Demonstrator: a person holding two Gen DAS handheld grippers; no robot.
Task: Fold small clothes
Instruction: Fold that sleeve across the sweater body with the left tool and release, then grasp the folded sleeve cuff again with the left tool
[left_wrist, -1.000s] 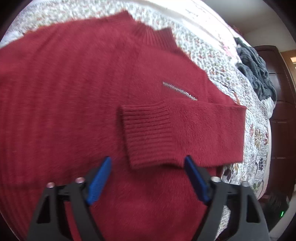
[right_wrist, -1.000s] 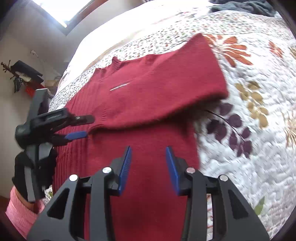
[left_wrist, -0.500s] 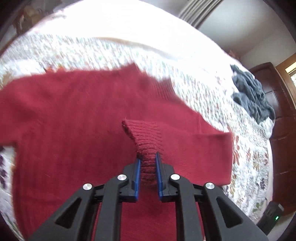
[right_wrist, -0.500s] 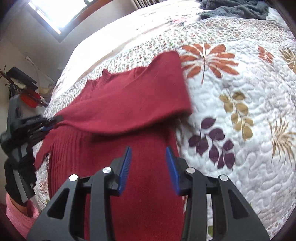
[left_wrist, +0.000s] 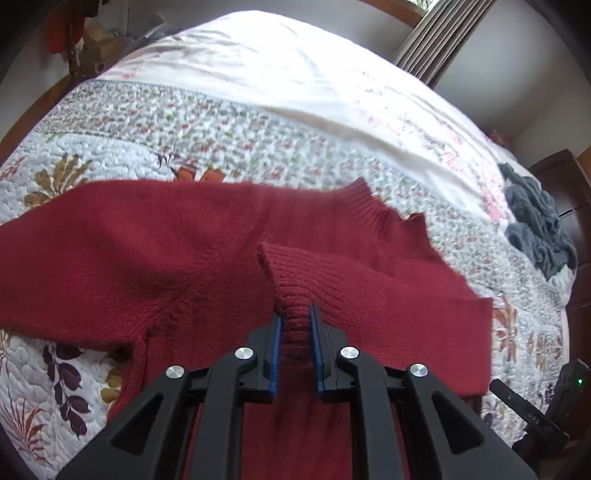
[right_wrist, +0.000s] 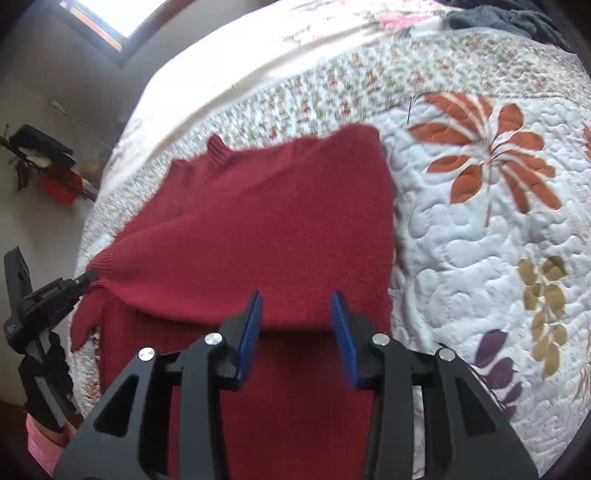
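A home bedroom: a bed (left_wrist: 258, 122) spread with a floral quilt (right_wrist: 480, 229), curtains (left_wrist: 439, 48) by a window (right_wrist: 110, 18), and what looks like a dark wooden dresser (left_wrist: 569, 206) alongside.

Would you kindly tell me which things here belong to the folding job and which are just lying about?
In the job:
- red sweater
- its sleeve cuff, pinched in the left tongs
- right tongs, open

Lying about:
- grey garment
- floral quilt

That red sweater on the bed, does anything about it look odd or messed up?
Nothing looks damaged. The red sweater lies on the floral quilt, but the left gripper has pinched its ribbed cuff, bunching it into a raised ridge. The right gripper is open.
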